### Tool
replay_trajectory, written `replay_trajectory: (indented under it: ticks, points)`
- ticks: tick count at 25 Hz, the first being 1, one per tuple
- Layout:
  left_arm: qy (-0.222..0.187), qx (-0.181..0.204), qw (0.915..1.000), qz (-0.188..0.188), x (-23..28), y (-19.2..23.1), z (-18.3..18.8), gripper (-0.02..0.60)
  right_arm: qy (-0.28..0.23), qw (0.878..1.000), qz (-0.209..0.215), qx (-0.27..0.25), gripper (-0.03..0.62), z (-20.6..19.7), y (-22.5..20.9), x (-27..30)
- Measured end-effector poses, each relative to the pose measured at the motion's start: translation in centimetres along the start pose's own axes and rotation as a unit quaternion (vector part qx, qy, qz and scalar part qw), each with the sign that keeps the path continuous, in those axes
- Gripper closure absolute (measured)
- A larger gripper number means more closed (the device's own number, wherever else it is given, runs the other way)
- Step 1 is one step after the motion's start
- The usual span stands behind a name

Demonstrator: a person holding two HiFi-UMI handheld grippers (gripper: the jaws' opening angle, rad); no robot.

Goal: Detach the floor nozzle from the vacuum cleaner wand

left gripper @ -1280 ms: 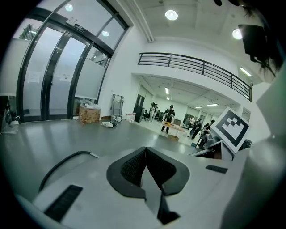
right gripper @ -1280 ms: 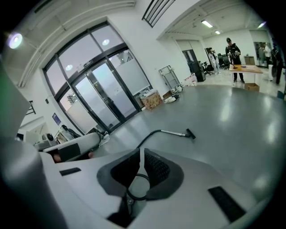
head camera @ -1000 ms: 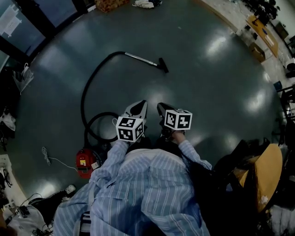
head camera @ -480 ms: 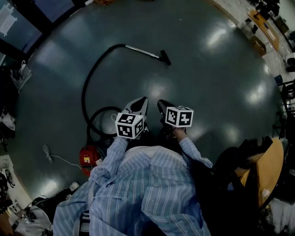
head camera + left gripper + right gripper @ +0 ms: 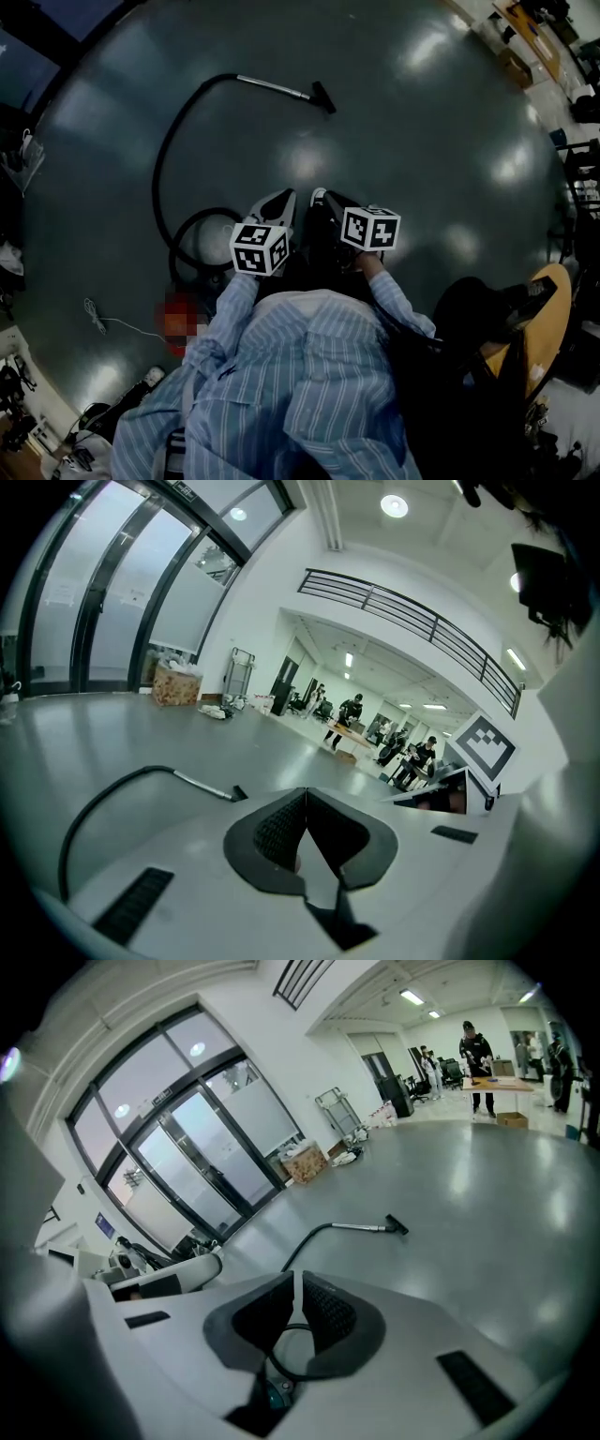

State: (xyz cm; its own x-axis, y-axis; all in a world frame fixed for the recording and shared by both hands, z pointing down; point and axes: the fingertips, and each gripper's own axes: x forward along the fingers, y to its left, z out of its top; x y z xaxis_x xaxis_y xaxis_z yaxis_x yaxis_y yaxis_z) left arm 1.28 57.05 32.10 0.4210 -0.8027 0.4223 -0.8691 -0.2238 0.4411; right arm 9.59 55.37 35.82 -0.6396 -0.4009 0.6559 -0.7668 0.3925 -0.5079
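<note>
On glossy floor (image 5: 422,141), curved black hose (image 5: 159,159)

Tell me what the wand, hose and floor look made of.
Wand: likely metal, pale with a bright sheen. Hose: probably flexible black plastic or rubber, since it curves in loops. Floor: smooth, glossy grey, mirroring ceiling lights; material unclear.

Both arms, in striped sleeves (image 5: 228,307), stretch forward side by side; the left gripper (image 5: 284,197) and the right gripper (image 5: 319,197) tilt downward, each with jaws closed.
</note>
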Motion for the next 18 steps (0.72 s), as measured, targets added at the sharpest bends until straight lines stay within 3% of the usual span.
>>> replay_trajectory:
  ticks: [5, 11, 18]
  points:
    - [-0.002, -0.007, 0.9999, 0.011, 4.1, 2.5, 2.3, 0.574, 0.006, 1.000, 0.007, 0.013, 0.560, 3.8, -2.8, 3.6]
    - [-0.007, -0.011, 0.9991, 0.041, 11.5, 6.4, 8.8, 0.574, 0.013, 0.999, 0.022, -0.025, 0.560, 14.1, -5.7, 8.4]
    - [-0.013, -0.007, 0.9986, 0.050, 21.4, 7.0, 15.9, 0.574, 0.030, 0.998, 0.045, -0.039, 0.560, 23.4, -10.6, 12.3]
